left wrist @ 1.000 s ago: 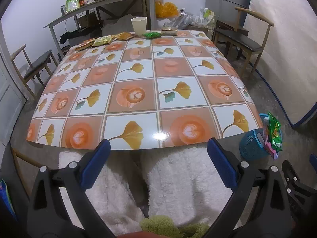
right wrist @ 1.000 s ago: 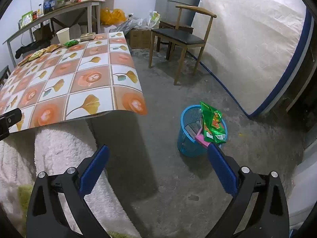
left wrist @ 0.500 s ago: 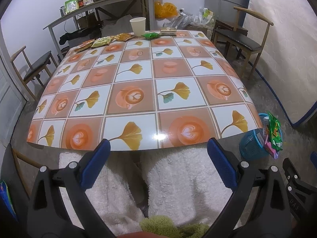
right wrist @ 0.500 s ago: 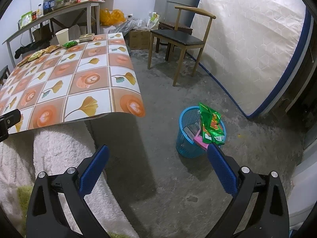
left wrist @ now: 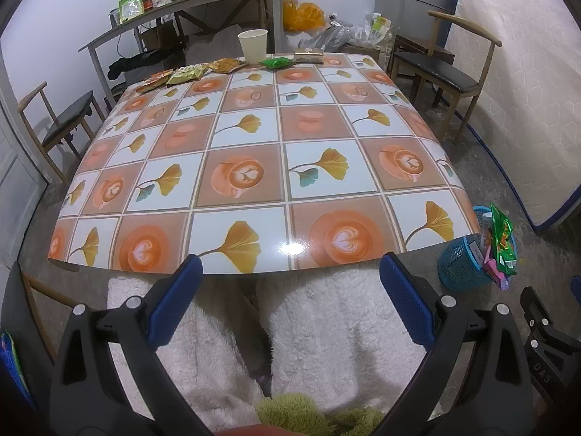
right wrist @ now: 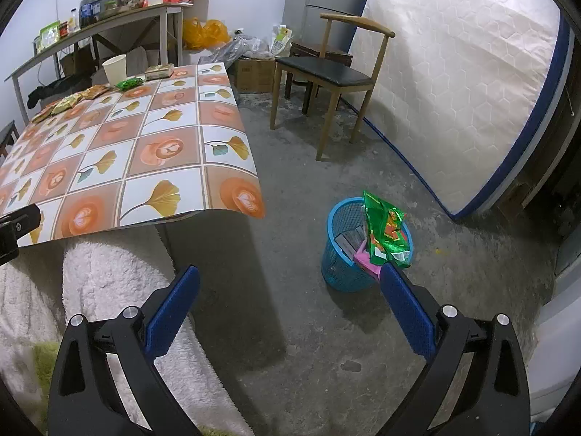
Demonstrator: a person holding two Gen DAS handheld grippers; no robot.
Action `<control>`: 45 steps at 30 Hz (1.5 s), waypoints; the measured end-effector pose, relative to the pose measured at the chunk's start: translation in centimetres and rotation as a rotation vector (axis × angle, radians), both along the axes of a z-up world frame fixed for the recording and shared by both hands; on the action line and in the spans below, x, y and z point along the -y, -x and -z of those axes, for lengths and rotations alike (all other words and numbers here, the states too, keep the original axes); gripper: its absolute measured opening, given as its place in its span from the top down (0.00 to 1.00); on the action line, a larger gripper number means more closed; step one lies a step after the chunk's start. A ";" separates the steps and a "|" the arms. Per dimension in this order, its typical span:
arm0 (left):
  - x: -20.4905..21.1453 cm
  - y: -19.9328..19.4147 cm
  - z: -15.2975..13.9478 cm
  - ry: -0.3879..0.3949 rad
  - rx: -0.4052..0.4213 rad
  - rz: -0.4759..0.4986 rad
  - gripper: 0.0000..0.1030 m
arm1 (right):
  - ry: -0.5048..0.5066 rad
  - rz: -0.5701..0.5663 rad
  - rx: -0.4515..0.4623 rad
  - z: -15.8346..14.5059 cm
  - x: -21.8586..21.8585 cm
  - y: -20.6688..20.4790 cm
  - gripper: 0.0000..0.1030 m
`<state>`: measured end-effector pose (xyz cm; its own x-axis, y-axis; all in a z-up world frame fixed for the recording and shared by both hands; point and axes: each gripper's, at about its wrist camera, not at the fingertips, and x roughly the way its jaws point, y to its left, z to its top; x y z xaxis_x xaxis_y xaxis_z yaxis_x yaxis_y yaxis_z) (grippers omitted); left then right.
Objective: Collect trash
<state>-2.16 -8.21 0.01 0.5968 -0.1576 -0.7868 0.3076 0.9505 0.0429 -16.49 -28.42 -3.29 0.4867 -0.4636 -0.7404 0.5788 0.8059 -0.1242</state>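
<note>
We see both tongs wide open and empty: left gripper (left wrist: 287, 294), right gripper (right wrist: 288, 299). The wrappers (left wrist: 189, 72) lie beside the paper cup (left wrist: 253, 45), probably nearer our left.

A table (left wrist: 254, 167) under a glossy cloth printed with ginkgo leaves and latte cups fills the middle of the room. To its right stands a wooden chair (right wrist: 330, 72) with a black seat, and another such chair (left wrist: 61, 123) sits at the far left. A white quilted mattress (right wrist: 461, 91) with a blue edge leans upright on the right. Along the far wall runs a long side table (left wrist: 189, 3) crowded with bottles and containers (labels unreadable). Yellow plastic bags (right wrist: 205, 32) lie on the floor below it, near cardboard boxes (right wrist: 254, 72). White fleece (left wrist: 326, 330) covers the near foreground.
</note>
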 end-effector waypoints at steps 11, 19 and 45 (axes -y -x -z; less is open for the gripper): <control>-0.1 -0.1 0.0 -0.001 -0.001 0.001 0.09 | 0.000 0.000 0.001 0.0 -0.1 0.0 0.06; -0.2 -0.1 0.1 -0.001 -0.003 0.001 0.09 | 0.000 0.000 0.001 -0.1 -0.1 0.0 0.06; -0.4 0.3 0.6 -0.002 -0.011 0.001 0.09 | -0.004 -0.001 0.005 -0.2 -0.4 -0.1 0.06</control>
